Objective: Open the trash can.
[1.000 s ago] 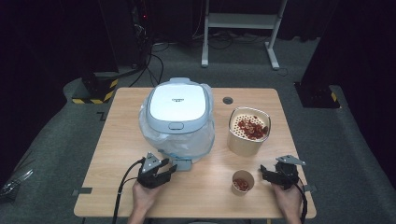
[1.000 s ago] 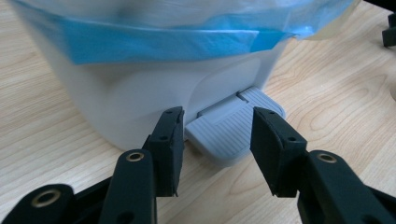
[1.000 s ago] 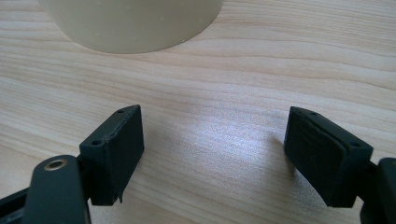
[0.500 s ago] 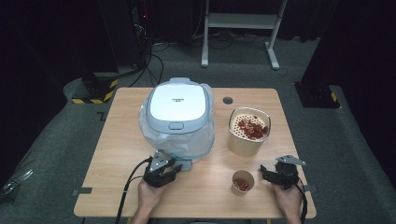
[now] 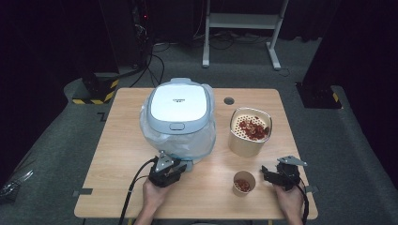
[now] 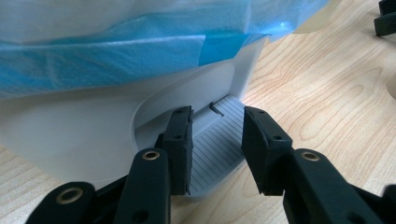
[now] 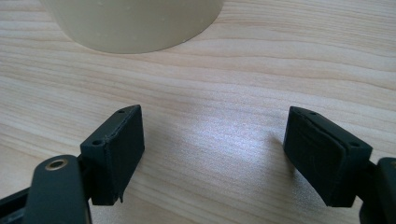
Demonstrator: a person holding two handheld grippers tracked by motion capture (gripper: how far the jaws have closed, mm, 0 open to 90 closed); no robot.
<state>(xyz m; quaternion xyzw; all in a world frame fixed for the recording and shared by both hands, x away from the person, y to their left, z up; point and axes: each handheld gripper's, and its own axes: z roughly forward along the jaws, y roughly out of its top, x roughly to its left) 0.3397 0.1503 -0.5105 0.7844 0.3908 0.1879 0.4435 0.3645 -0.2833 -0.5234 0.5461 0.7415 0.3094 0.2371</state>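
One wrapped cooker [image 5: 179, 117], its one ribbed tab [image 6: 219, 144] between my closing left gripper [image 6: 215, 140], pads not visibly pressing, my right gripper [image 7: 212, 154] spread, two cups [image 5: 244, 183] holding red pieces.

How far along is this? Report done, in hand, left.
Done: perforated basket and paper cup hold red pieces. In hand: left tongs have just been closing around the grey ribbed handle of the film-wrapped appliance; firm grip unclear. Left: probably pulling it open; right tongs stand open.
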